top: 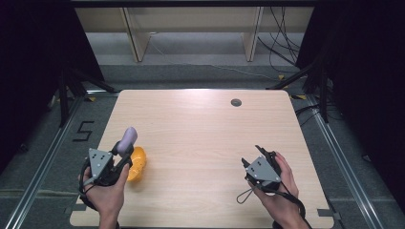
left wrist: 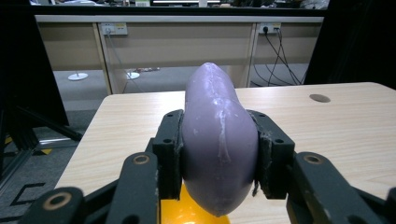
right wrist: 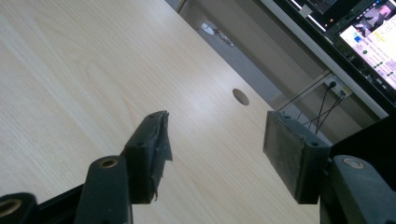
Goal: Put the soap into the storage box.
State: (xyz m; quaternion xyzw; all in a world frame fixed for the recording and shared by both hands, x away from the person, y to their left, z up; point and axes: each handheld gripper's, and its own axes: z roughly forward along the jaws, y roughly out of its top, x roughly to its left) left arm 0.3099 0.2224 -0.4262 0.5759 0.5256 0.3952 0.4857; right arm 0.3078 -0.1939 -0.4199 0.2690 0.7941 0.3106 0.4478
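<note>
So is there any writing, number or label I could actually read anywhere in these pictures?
"5": a black figure marked on the grey floor left of the light wooden table, in the high view.
Monitor screens at the top right of the right gripper view carry text and coloured panels, too small and blurred to read.
Yellow labels by the wall sockets in the left gripper view: too small to read.

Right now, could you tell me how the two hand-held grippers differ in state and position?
The left hand-held gripper is shut on a purple object, while the right hand-held gripper is open with nothing between its jaws. The left one sits near the table's left edge, above an orange object; the right one sits near the right edge over bare wood. Both have black jaws and are held in a hand at the near side.
</note>
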